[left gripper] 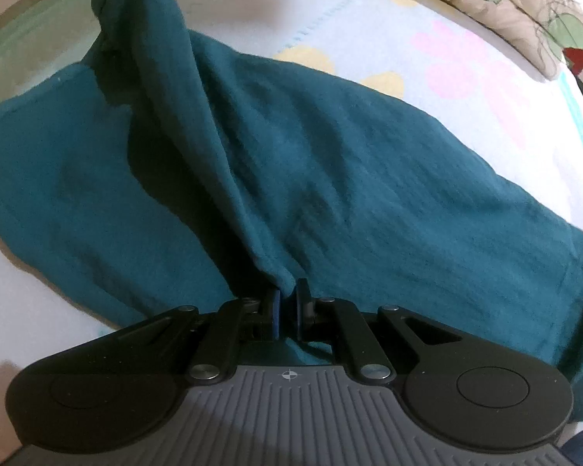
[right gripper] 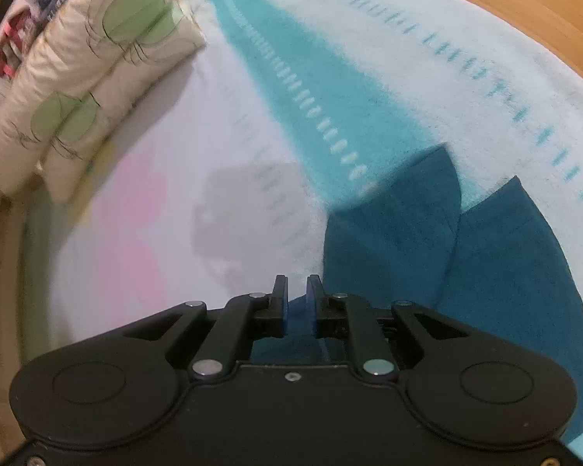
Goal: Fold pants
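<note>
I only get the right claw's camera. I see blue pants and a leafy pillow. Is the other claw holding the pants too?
Observer: Yes. The left claw is pinched on a fold of the pants, and the cloth rises from it in a ridge.
Operator: Is the rest lying flat?
Observer: Mostly. On both sides of that ridge the pants spread over the blanket.
Operator: Any pictures on the blanket that I can't see?
Observer: Yellow blobs beside the pink ones, just past the pants.
Operator: Is my claw holding on?
Observer: The right claw is nearly closed with blue cloth between its pads.
</note>
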{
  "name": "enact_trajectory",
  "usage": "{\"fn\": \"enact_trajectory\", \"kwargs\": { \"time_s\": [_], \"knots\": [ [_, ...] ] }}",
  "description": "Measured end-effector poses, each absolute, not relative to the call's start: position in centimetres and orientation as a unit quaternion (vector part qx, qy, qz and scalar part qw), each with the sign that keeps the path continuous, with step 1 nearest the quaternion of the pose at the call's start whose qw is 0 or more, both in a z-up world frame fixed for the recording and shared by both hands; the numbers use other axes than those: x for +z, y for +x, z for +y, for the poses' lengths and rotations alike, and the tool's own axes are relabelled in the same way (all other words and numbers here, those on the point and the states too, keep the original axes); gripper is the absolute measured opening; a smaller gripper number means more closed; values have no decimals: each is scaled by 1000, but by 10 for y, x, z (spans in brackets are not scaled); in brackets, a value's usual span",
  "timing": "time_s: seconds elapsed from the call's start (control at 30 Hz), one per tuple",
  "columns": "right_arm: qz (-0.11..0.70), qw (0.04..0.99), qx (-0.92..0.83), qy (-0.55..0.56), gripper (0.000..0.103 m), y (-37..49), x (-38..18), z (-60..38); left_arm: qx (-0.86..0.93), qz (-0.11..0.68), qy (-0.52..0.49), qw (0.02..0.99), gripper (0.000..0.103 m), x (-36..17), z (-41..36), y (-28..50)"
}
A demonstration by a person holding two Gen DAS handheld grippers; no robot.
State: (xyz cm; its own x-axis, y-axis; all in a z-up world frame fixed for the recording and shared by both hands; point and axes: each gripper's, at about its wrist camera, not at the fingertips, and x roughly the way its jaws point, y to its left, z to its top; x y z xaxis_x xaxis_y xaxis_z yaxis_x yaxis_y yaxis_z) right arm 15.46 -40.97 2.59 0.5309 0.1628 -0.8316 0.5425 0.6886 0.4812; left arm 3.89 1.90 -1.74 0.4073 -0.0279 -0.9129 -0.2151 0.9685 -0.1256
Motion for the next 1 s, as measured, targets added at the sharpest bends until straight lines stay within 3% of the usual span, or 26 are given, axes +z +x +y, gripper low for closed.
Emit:
{"fn": "enact_trajectory", "kwargs": {
  "time_s": [0.1,0.3,0.57,0.67,1.0],
  "knots": [
    [472,794,-136,358,34,129,25,-414,58,545,-113,829,7,-20,18,44],
    [476,791,-189,335,34,91,21,-428,58,543,-102,832,7,-20,9,51],
    [489,813,-136,284,35,160,26,-370,59,543,-116,829,7,-25,12,54],
    [505,812,-131,260,41,198,16,-342,57,542,-113,831,7,-26,18,39],
    [547,787,-192,213,38,243,-20,-304,55,541,-122,830,7,-27,23,35]
  ]
}}
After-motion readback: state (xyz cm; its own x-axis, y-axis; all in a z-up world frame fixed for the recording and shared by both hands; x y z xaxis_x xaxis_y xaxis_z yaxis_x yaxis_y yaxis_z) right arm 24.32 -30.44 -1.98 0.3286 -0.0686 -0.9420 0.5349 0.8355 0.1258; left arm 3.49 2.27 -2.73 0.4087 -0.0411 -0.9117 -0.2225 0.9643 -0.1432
